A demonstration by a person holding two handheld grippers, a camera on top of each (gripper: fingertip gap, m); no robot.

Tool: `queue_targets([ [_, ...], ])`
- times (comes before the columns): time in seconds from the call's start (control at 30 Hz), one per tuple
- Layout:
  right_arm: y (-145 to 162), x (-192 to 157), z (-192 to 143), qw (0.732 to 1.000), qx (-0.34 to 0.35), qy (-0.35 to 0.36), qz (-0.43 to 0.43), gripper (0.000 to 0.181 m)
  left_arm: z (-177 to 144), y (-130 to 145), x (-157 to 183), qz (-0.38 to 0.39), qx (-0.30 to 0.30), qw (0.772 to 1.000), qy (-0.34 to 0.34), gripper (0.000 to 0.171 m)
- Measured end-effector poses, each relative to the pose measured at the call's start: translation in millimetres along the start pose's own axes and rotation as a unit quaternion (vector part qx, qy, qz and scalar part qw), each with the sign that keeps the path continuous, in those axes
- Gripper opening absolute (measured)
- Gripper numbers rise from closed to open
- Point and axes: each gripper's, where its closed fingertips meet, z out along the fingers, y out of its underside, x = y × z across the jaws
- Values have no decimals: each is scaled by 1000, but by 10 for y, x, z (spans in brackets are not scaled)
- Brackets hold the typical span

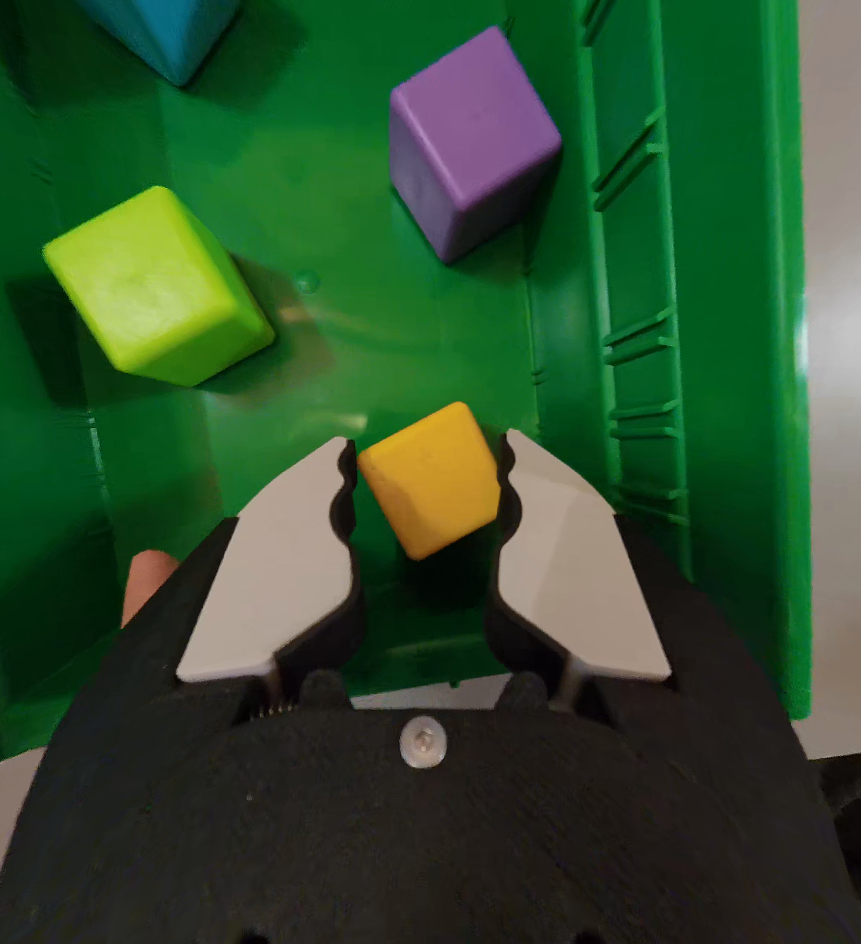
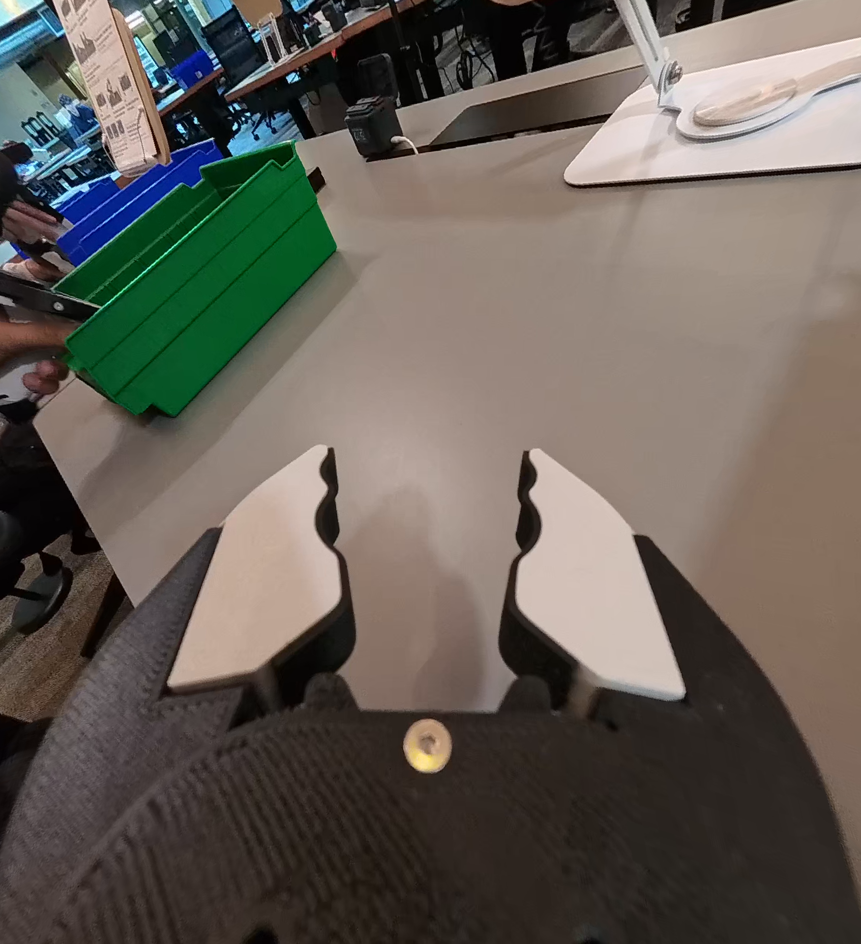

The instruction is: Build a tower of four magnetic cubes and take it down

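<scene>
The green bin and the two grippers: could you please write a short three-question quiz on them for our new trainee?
1. True or false: the right gripper holds a cube.
2. Which cube lies between the left gripper's fingers? A) purple cube B) yellow cube C) lime-green cube
3. Fill in: the purple cube sits beside the bin's ____ wall, as the left wrist view shows it.

Key
1. False: its jaws stand open over the bare grey table, away from the green bin.
2. B: the yellow cube lies between them; contact is unclear. The lime-green cube lies farther left.
3. Right.
</scene>
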Motion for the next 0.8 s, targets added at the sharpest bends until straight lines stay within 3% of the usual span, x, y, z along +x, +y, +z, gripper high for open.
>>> queue_targets([
  [0.53,46,-11,32,1000,-12,-11,17,69,-148,62,-136,53,-20,998,-6,52],
  [0.67,44,-9,28,1000,-11,-14,23,68,-443,-141,-167,62,37,997,-20,51],
  [0.8,55,-24,51,999,-14,-22,35,68,-1039,-465,82,78,137,987,20,51],
])
